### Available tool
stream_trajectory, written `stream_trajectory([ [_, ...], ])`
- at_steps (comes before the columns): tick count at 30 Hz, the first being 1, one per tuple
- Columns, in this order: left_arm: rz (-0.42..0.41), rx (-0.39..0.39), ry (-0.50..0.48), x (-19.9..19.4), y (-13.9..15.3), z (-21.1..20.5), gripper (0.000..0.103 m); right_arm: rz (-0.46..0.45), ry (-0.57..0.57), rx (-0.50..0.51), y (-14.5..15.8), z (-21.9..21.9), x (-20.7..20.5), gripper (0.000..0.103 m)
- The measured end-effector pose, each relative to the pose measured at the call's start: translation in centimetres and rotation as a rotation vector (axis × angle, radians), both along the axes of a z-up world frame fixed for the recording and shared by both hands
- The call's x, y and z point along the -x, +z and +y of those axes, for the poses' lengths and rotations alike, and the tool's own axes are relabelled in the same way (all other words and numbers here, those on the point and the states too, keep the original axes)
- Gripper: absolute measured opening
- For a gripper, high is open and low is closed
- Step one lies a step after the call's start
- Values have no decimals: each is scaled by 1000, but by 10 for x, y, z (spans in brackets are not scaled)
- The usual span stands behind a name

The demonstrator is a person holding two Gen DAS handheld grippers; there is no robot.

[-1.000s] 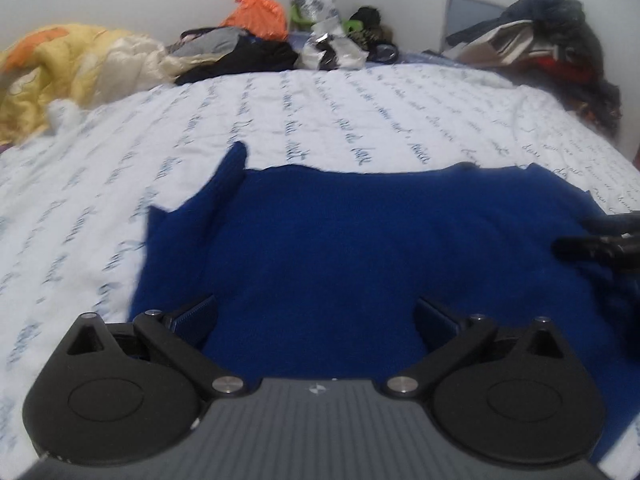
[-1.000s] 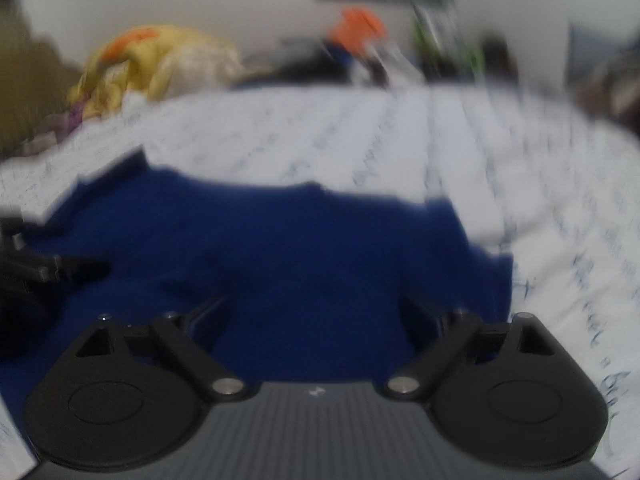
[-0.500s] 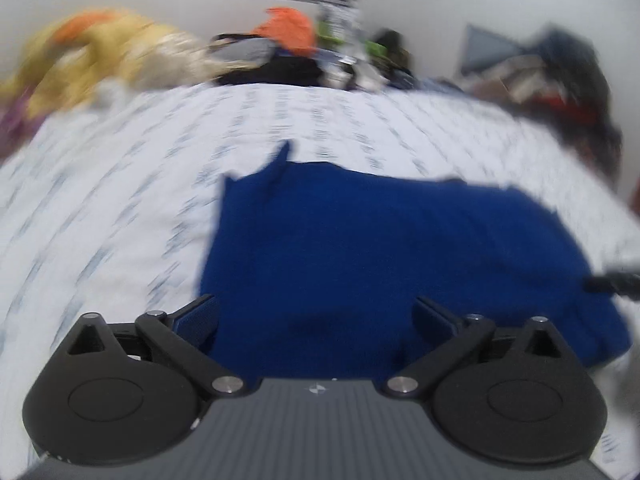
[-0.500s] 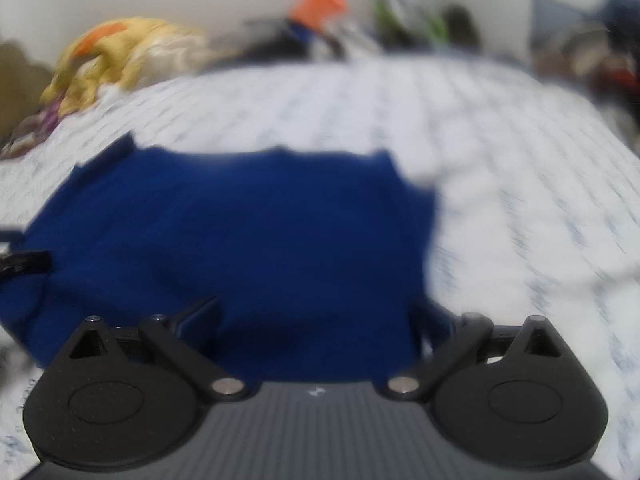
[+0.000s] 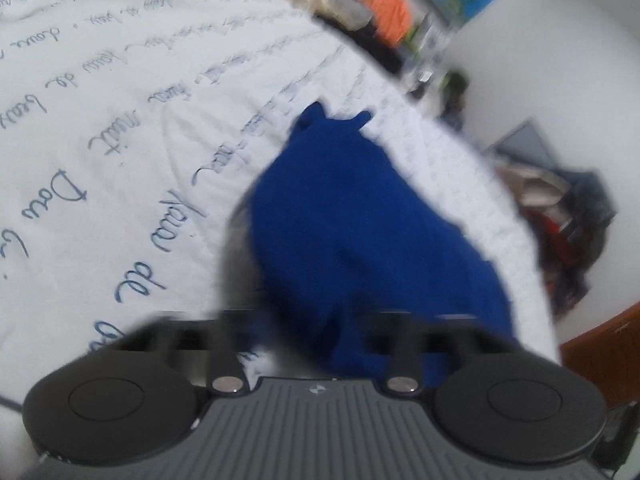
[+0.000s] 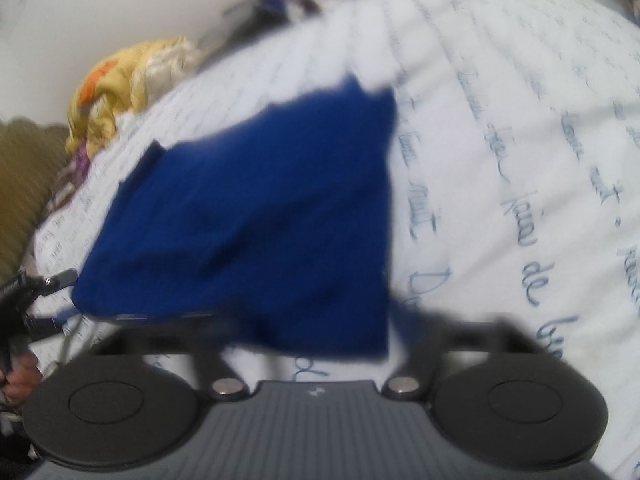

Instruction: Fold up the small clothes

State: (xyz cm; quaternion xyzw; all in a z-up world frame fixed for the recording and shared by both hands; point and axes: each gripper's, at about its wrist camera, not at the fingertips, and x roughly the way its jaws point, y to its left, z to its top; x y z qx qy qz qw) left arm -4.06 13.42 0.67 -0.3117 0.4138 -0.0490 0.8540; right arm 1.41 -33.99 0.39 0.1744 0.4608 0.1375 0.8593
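A dark blue garment (image 5: 360, 236) lies spread on the white bedsheet (image 5: 120, 120) with blue script. It also shows in the right wrist view (image 6: 260, 216). Both views are blurred and tilted. My left gripper (image 5: 316, 332) is open, its jaws wide apart over the garment's near left edge. My right gripper (image 6: 316, 332) is open over the garment's near right corner. The left gripper's fingertips (image 6: 60, 280) show at the far left of the right wrist view, beside the garment's edge. Neither gripper holds cloth.
A yellow blanket (image 6: 120, 84) and a pile of clothes with an orange item (image 5: 388, 12) lie at the bed's far end. More dark clothes (image 5: 572, 232) are heaped at the right. A wooden bed edge (image 5: 600, 340) shows lower right.
Both grippers have swung outward and tilted, the left toward the garment's left edge and the right toward its right edge. The garment has not visibly moved.
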Motion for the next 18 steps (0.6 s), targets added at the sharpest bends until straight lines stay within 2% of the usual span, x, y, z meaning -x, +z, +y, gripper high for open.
stream_trajectory([
  [1, 5, 11, -6, -1, 0, 3, 11, -1, 18, 3, -1, -2, -2, 9],
  [2, 11, 2, -19, -2, 2, 5, 11, 2, 34, 17, 0, -3, -1, 7],
  [4, -30, -18, -64, 1, 18, 7, 10, -13, 65, 64, 11, -1, 0, 6],
  [6, -81, -69, -118, 8, 39, 8, 10, -47, 90, 90, 27, -7, 14, 6],
  [7, -81, -103, -139, 10, 43, 8, 10, -55, 97, 108, 32, -10, 18, 6],
  [10, 8, -167, -168, 7, 18, 7, 11, -6, 111, 174, 17, -16, 24, 5],
  [11, 26, -168, -173, 8, 8, 6, 17, 2, 111, 183, 9, -16, 26, 5],
  [12, 5, -170, -172, 11, 8, 6, 18, -23, 103, 177, 8, -15, 29, 5],
  [14, -3, -177, -157, 15, 18, 8, 32, -27, 74, 163, 10, -15, 29, 9],
  [15, -35, -201, -140, 17, 26, 9, 39, -32, 60, 155, 13, -16, 28, 11],
  [16, -90, -243, -131, 20, 39, 7, 54, -45, 47, 151, 19, -18, 26, 18],
  [17, -154, -299, -126, 22, 52, 2, 68, -74, 39, 156, 26, -18, 22, 31],
  [18, -216, -360, -126, 20, 64, -8, 74, -115, 27, 168, 33, -16, 18, 39],
])
